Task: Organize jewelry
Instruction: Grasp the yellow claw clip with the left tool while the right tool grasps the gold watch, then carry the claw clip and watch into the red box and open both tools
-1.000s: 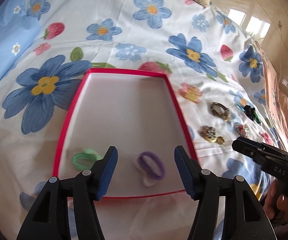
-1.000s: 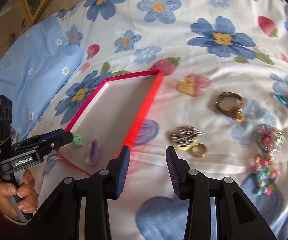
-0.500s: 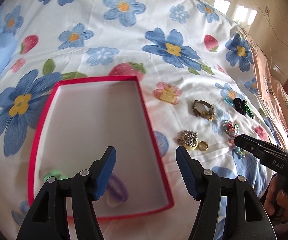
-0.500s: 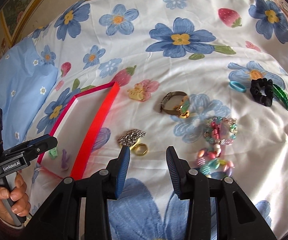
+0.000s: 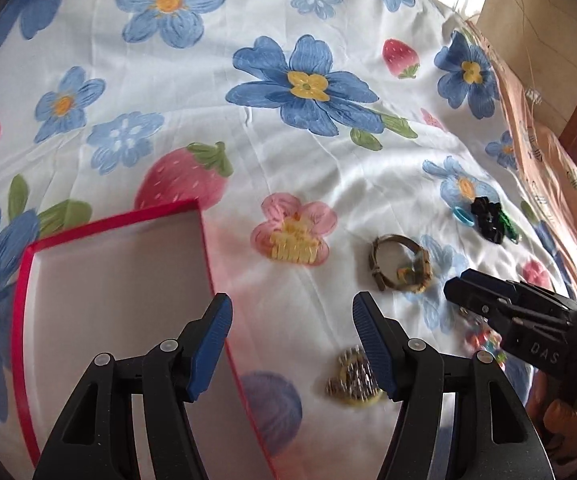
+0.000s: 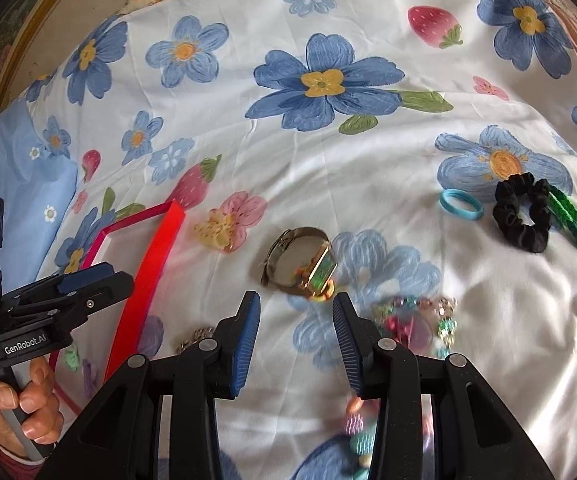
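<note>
Between pick-ups by the look of it, reaching out for the next piece. Nearest in, left gripper (image 5: 292,320) with jaws apart and nothing between, poised over the right rim of the red-edged tray (image 6: 148,280) and the floral bedsheet (image 5: 328,184) just beside it. Right gripper (image 6: 294,312) likewise parted and empty, aimed down at the sheet. Already in the tray's near corner: a green hair tie (image 6: 71,356) and a purple hair tie (image 6: 88,372). Just by the left claw's right finger, a rhinestone brooch (image 5: 352,380), blurred; beside the right claw, a heap of coloured beads (image 6: 412,320). Straight ahead of the right claw, close to the tips, a gold wristwatch (image 6: 300,264), likeliest next target. Calls for dropping onto the band, straddling it, closing, then carrying across to the tray. Further on, a pink flower hair claw (image 6: 228,220); farthest, well apart from the tray, a blue hair tie (image 6: 460,205), black scrunchie (image 6: 522,216) and green clip (image 6: 568,216), all waiting.
</note>
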Tool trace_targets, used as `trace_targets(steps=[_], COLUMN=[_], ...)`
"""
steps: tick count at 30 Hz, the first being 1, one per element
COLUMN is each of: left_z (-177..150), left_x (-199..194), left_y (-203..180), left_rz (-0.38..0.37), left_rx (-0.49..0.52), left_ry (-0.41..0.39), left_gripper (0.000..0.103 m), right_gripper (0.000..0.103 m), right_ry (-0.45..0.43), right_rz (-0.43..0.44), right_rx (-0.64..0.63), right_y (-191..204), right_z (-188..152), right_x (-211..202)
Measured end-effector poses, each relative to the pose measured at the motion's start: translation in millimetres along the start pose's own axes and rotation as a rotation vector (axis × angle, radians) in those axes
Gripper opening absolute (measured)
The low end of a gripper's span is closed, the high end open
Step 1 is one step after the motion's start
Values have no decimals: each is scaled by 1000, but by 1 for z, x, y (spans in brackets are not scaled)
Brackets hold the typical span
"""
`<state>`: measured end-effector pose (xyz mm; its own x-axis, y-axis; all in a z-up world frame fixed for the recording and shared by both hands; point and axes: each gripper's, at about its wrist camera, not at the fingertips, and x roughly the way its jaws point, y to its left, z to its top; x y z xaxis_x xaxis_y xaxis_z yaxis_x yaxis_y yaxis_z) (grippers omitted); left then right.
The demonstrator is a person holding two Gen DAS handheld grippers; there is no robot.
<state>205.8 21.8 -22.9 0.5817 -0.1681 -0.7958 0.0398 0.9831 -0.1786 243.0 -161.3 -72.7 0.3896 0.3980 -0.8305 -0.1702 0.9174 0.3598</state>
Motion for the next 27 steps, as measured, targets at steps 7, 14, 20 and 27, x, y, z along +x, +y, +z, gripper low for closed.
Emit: trace_targets(steps=[7, 14, 20, 27], left_z=[36, 48, 51, 42], left_x=[62, 109, 112, 76], left_y=[-10, -11, -14, -11], left_rz=[25, 41, 31, -3], left_rx=[46, 53, 74, 44], left_ry=[68, 151, 138, 72], left_gripper=[63, 51, 38, 38], right_gripper=[39, 21, 8, 7], right_ry=[47, 74, 59, 32], right_rz=[-15, -25, -34, -19], right_rx=[15, 23, 19, 7], right_y=[-8, -18, -22, -18], right_z=[16, 20, 19, 18], right_x=[31, 50, 48, 32])
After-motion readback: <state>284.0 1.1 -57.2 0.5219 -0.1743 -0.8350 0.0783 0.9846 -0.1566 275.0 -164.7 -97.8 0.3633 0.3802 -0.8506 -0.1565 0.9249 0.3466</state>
